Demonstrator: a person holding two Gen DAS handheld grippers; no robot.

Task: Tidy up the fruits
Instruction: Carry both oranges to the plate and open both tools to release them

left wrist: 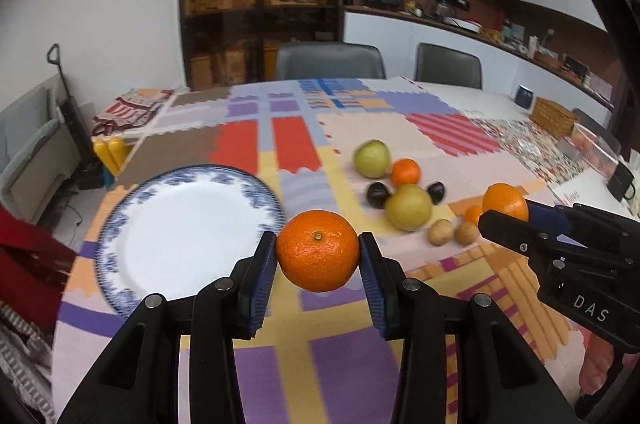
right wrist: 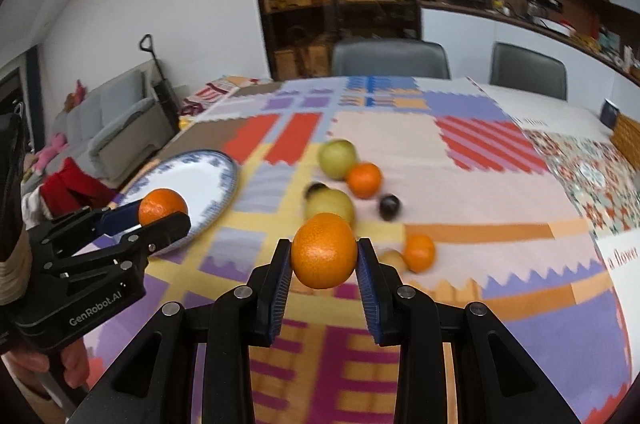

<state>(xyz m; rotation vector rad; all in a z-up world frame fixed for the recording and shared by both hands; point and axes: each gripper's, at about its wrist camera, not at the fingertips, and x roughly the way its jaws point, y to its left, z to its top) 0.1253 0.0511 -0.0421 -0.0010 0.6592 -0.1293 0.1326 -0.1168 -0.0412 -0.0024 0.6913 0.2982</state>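
Left gripper (left wrist: pixel 318 251) clamps one mandarin (left wrist: pixel 317 250) above the patchwork cloth (left wrist: pixel 280 364) just right of the empty plate (left wrist: pixel 180 236), while right gripper (right wrist: pixel 323 251) pinches another orange (right wrist: pixel 324 250) near the remaining fruit pile (left wrist: pixel 404 192).

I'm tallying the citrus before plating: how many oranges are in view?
4: one in the left gripper, one in the right gripper, one beside the green apple, one small near the potatoes. Others may be hidden.

Four oranges (left wrist: pixel 317 250), two green apples (left wrist: pixel 371 158), two plums (left wrist: pixel 377 194), perhaps two potatoes (left wrist: pixel 440 232) — one plate (left wrist: pixel 120 224).
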